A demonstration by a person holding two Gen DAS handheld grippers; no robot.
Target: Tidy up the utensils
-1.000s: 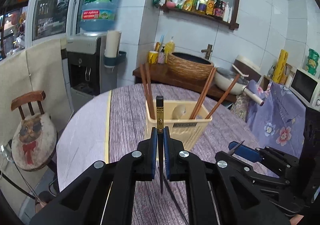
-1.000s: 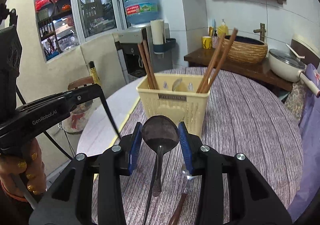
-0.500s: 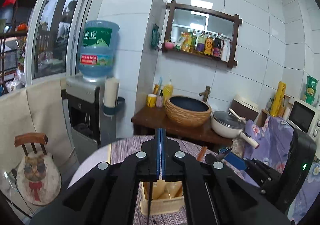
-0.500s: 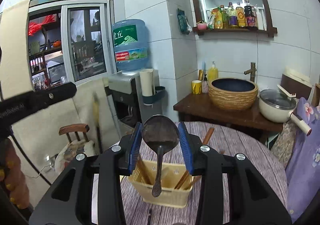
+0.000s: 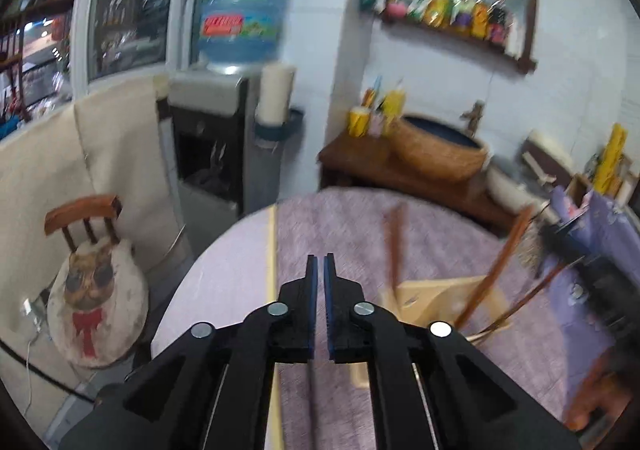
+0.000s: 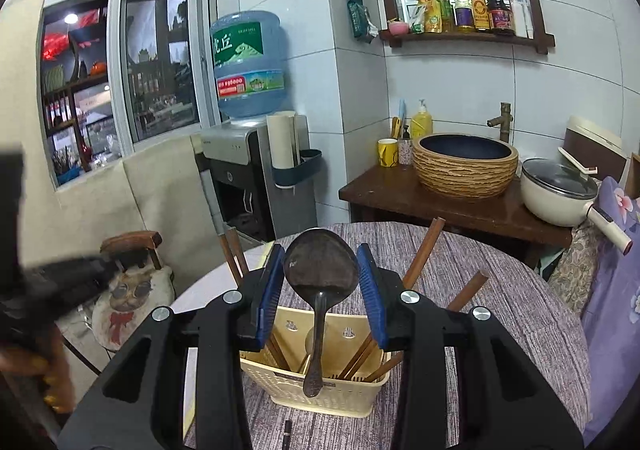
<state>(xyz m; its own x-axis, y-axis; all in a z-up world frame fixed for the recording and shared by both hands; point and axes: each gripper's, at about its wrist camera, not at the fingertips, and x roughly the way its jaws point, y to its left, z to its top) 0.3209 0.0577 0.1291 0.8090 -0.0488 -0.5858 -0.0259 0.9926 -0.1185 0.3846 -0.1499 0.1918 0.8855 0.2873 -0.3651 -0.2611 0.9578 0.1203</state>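
The dark metal spoon (image 6: 320,286) is pinched at its bowl between the blue pads (image 6: 269,286) of the right gripper (image 6: 320,270). Its long axis runs straight down, handle end lowest, bowl at the top between the fingers. The pale yellow perforated plastic utensil basket (image 6: 320,390) is seen directly below the handle tip, on the purple-grey striped tablecloth (image 6: 500,310). The handle tip overlaps the basket's near wall in the right wrist view; whether it is already inside the rim cannot be told. The coming move is judged to be a straight lowering into a basket compartment, then a release.

The right gripper is the nearer one to the basket. The left gripper (image 5: 320,270) is off to the basket's left, fingers pressed nearly together with only a thin gap; a thin dark line is seen below them, but whether anything is pinched cannot be told because of blur.

Counts: one spoon held. One basket. Brown wooden chopsticks (image 6: 424,250) in the basket: about four ends seen in the right wrist view, two at left, two at right; more shafts lower inside, exact number unclear. One pale rounded utensil (image 6: 310,340) inside the basket. One small dark stick (image 6: 286,432) is seen on the cloth, nearer than the basket.
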